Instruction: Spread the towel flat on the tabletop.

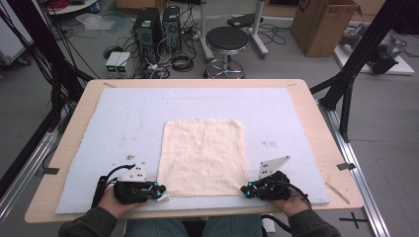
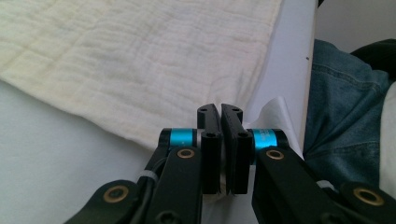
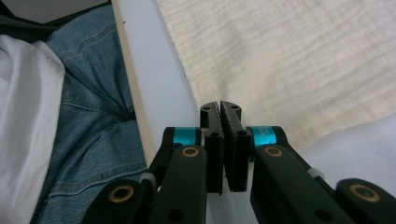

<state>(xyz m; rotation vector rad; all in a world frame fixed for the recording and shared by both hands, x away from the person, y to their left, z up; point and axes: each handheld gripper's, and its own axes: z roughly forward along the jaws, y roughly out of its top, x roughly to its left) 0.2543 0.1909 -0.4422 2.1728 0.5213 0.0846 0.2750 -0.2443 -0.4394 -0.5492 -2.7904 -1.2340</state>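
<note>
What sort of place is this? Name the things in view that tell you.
Probably a lab or workshop set up for recording. Computer towers stand among loose cables on the floor, a cardboard box sits nearby, and the table stands inside a black metal frame.

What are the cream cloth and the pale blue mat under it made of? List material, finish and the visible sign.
Cloth: probably cotton gauze, matte; crinkled weave with faint grid lines.
Mat: possibly foam or felt sheet, matte, smooth; scuffed patches, no weave visible.

One cream cloth (image 1: 203, 157), one pale blue mat (image 1: 123, 128), two hand-held grippers, left (image 1: 162, 192), right (image 1: 245, 189), apparently nothing else on the mat
</note>
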